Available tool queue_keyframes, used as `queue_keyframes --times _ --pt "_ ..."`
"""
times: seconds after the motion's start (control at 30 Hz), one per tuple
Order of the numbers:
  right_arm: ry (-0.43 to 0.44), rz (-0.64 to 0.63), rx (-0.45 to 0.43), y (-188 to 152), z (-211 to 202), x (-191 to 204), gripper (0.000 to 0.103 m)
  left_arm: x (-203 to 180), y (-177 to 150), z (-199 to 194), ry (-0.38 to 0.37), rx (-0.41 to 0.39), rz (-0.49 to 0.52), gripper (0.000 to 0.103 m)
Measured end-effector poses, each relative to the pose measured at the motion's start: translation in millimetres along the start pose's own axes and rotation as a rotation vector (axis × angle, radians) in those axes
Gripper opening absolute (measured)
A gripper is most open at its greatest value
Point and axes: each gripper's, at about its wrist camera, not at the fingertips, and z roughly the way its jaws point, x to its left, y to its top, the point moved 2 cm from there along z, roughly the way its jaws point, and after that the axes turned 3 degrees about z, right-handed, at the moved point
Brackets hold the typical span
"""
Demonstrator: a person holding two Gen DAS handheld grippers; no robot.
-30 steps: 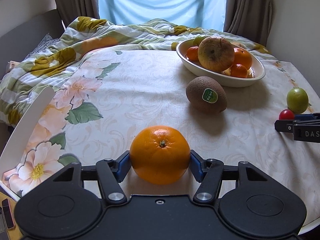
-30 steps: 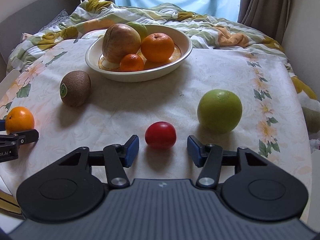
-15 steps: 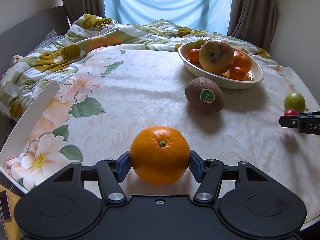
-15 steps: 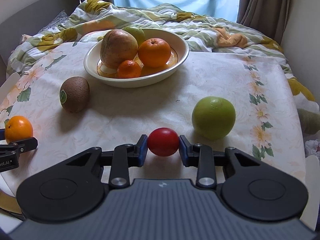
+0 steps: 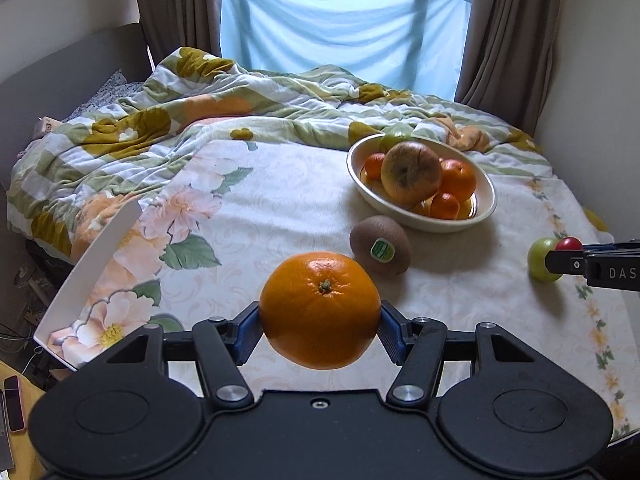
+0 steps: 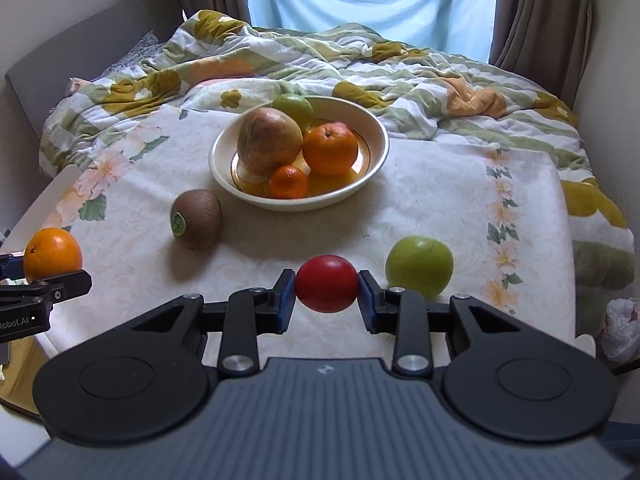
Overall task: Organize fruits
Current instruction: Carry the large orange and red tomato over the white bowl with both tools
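Left wrist view:
left gripper (image 5: 320, 318): jaws clamped on the orange (image 5: 320, 316), blue pads (image 5: 248, 330) pressing both flanks, stem end facing the camera.
orange height: lifted clear of the tablecloth (image 5: 280, 200), hanging over the near edge of the table.
kiwi (image 5: 380, 245): on the cloth just behind the orange, green sticker facing the camera, near the bowl, not touching it.
bowl (image 5: 486, 208): cream, toward the far right of the table; holds a large apple (image 5: 410, 174), two oranges, a small mandarin and a green fruit at the back.
right gripper (image 5: 570, 258): enters from the right edge, red fruit (image 5: 569, 243) at its tip; green apple (image 5: 540, 258) on the cloth partly behind it.
white board (image 5: 92, 264): stands tilted at the left edge of the table.
quilt (image 5: 200, 100): rumpled on the bed beyond the far edge.

Right wrist view:
right gripper (image 6: 326, 292): jaws clamped on the red fruit (image 6: 326, 289), pads on both sides, held above the cloth at the near edge.
green apple (image 6: 419, 266): on the cloth just right of the red fruit, behind the right finger; cannot tell if they touch.
kiwi (image 6: 197, 224): left of centre, between the bowl (image 6: 376, 152) and the near edge.
bowl contents: apple (image 6: 269, 146), orange, mandarin in front, green fruit behind.
left gripper (image 6: 52, 274): at the left edge of the table, closed around the orange (image 6: 52, 255).
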Motion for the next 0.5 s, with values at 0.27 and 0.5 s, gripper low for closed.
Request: queue_keyframes --times 0.27,0.5 --pt "0.014 -0.015 -0.008 28 -27 -8 0.048 -10 36 -15 -0.033 -0.051 -0.001 0.064" --pt "0.007 0.007 -0.034 55 -31 -21 0.048 -19 73 3 -0.063 -0.061 0.024 0.064"
